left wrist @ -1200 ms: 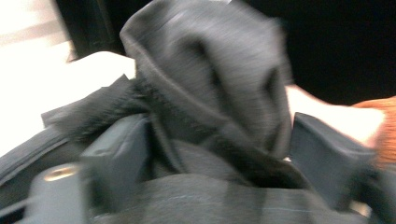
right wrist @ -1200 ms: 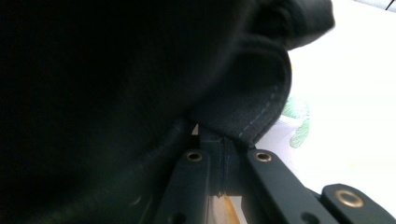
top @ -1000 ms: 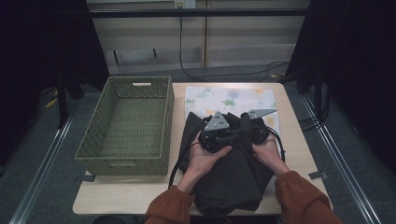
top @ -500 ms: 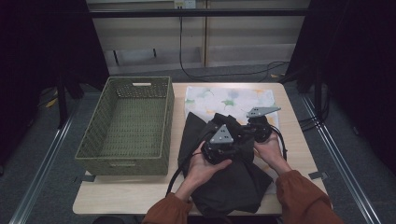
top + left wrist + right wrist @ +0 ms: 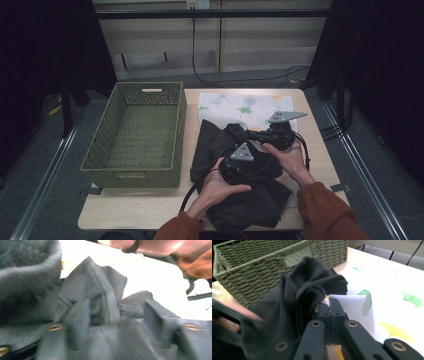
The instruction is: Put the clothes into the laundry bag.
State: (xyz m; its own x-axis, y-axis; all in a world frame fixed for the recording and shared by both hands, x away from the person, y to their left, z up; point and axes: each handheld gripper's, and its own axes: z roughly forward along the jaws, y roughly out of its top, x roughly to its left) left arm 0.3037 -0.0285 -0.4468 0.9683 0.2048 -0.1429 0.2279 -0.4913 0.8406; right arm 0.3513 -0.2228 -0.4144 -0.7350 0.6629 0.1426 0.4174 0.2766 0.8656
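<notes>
Wooden table [image 5: 150, 210], green basket [image 5: 135, 135] at left, leaf-print cloth [image 5: 235, 105] far right. Dark garment [image 5: 250, 200] bunched near-centre, partly folded. Right gripper [image 5: 329, 305] clenched on garment edge; left gripper [image 5: 240, 162] over it, state can't tell. Folding unfinished, basket not yet filled.

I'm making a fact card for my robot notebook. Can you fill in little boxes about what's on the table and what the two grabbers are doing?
table: light wooden table
basket: green woven basket, left side, nothing in it
dark cloth: dark garment, crumpled, near edge
printed cloth: white leaf-print cloth, flat, far side
right gripper: right gripper, jaws together pinching the dark garment
left gripper: left gripper, resting on the garment; jaw state unclear
</notes>
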